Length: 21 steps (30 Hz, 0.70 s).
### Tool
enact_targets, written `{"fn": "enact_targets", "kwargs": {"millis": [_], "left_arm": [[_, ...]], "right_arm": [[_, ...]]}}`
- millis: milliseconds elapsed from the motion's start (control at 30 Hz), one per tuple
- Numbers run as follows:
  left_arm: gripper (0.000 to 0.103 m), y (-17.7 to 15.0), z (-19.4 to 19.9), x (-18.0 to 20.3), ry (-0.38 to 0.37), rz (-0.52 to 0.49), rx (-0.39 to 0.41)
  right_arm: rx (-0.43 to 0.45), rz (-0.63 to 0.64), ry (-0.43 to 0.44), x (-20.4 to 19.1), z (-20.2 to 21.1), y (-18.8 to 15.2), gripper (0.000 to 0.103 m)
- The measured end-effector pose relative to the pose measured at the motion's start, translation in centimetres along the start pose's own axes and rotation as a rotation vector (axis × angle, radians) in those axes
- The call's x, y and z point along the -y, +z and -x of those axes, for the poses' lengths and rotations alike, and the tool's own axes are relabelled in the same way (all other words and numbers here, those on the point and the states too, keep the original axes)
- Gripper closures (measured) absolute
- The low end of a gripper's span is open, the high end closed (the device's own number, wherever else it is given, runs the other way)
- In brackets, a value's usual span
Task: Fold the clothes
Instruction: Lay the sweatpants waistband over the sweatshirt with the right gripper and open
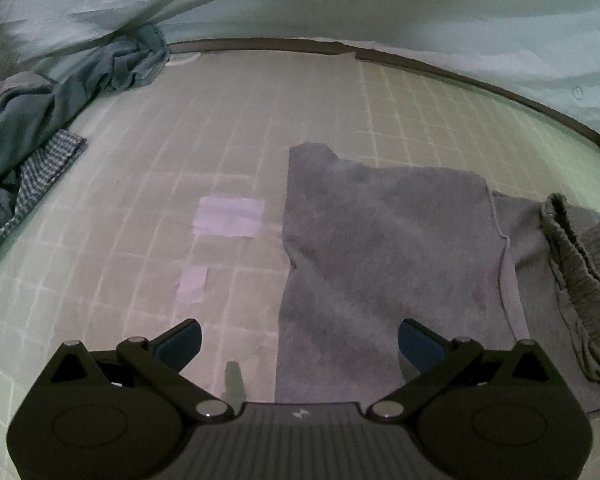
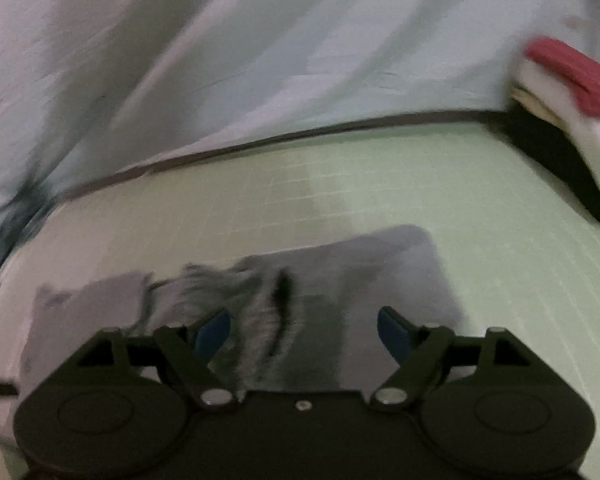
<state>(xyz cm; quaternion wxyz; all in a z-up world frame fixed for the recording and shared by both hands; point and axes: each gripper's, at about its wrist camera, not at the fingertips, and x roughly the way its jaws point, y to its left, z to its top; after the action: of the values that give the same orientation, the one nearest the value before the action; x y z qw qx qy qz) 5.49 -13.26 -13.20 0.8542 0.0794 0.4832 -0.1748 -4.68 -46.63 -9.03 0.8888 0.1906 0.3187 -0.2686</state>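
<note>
The grey garment (image 1: pixel 388 248) lies flat on the gridded tabletop (image 1: pixel 180 160), partly folded with its bunched waistband (image 1: pixel 580 280) beyond the left gripper (image 1: pixel 300 344)'s right finger. Both grippers' fingers are spread wide, holding nothing — the right gripper (image 2: pixel 304 334) hovers over the waistband. A pinch catching one layer only could drag the fold askew — the blurred right view hints at speed.

Grey garment (image 1: pixel 384 264) on pale green gridded mat (image 1: pixel 440 120); blue-grey clothes (image 1: pixel 60 96); checked cloth (image 1: pixel 44 168).
</note>
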Motion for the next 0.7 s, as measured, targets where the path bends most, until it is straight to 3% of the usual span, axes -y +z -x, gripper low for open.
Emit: {"fn": "enact_targets", "kwargs": {"millis": [167, 333, 433, 600, 700], "left_arm": [[0.000, 0.0, 0.0, -0.4, 0.000, 0.003, 0.003], [0.000, 0.1, -0.1, -0.7, 0.003, -0.002, -0.004], [0.000, 0.0, -0.1, -0.9, 0.007, 0.004, -0.010], [0.000, -0.3, -0.2, -1.4, 0.015, 0.011, -0.021], [0.000, -0.6, 0.0, -1.8, 0.024, 0.016, -0.024]], "right_arm": [[-0.052, -0.098, -0.181, 3.0, -1.2, -1.0, 0.020], [-0.121, 0.019, -0.240, 1.6, -2.8, -2.3, 0.020], [-0.113, 0.082, -0.198, -0.8, -3.0, -2.2, 0.018], [-0.113, 0.271, -0.031, -5.9, -2.6, -3.3, 0.018], [-0.121, 0.303, 0.052, -7.3, -2.3, -3.8, 0.017]]}}
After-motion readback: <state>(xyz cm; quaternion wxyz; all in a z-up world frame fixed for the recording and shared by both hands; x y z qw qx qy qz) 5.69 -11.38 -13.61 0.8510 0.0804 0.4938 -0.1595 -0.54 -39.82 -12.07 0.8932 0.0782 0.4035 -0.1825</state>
